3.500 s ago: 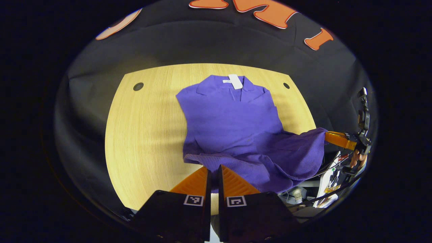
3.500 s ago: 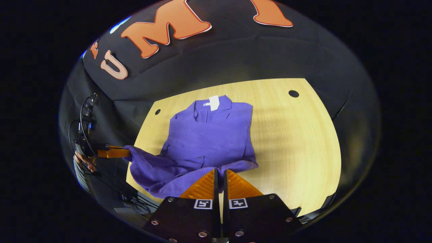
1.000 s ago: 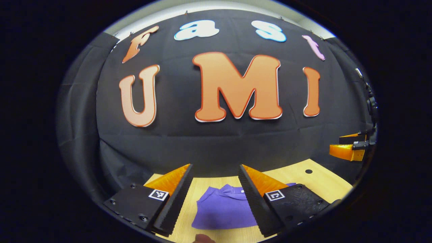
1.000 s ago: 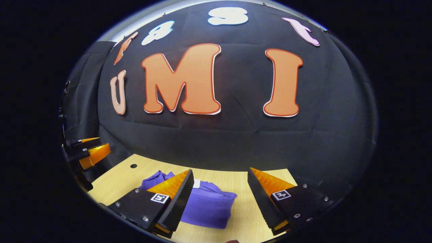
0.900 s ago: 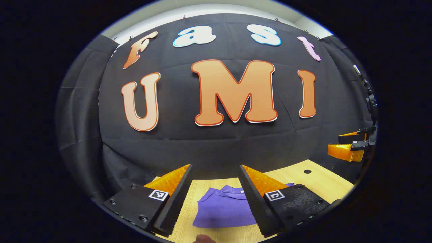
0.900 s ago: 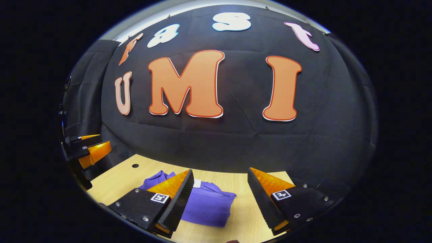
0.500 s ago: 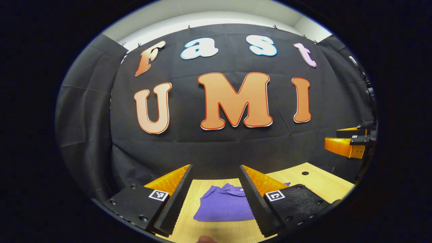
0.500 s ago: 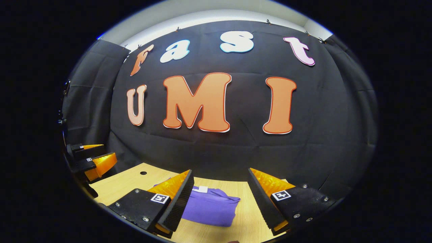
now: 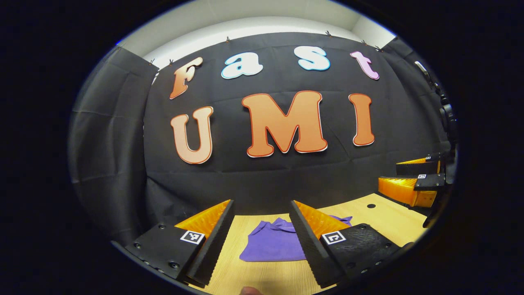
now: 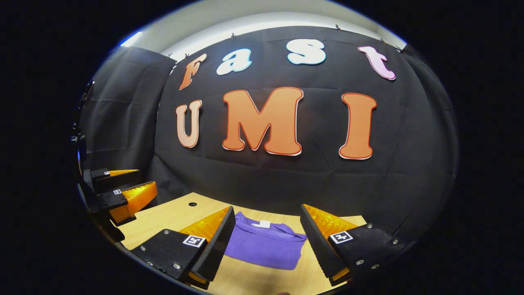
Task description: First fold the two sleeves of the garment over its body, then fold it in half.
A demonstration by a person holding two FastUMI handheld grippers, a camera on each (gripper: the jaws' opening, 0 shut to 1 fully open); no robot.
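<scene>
While left claw (image 9: pixel 262 221) gapes, folded garment (image 9: pixel 272 243) lies beyond, apart.

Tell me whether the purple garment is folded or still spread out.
Folded. The purple garment lies as a compact bundle on the wooden table, no sleeves sticking out, and both the left claw and right claw are open above it.

Black cloth wall (image 9: pixel 266 180), wooden table (image 10: pixel 172 215)

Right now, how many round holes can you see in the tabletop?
2. One hole lies at the table's far right, right of the garment in the left gripper view; the other hole lies far left in the right gripper view. More may be hidden.
</scene>
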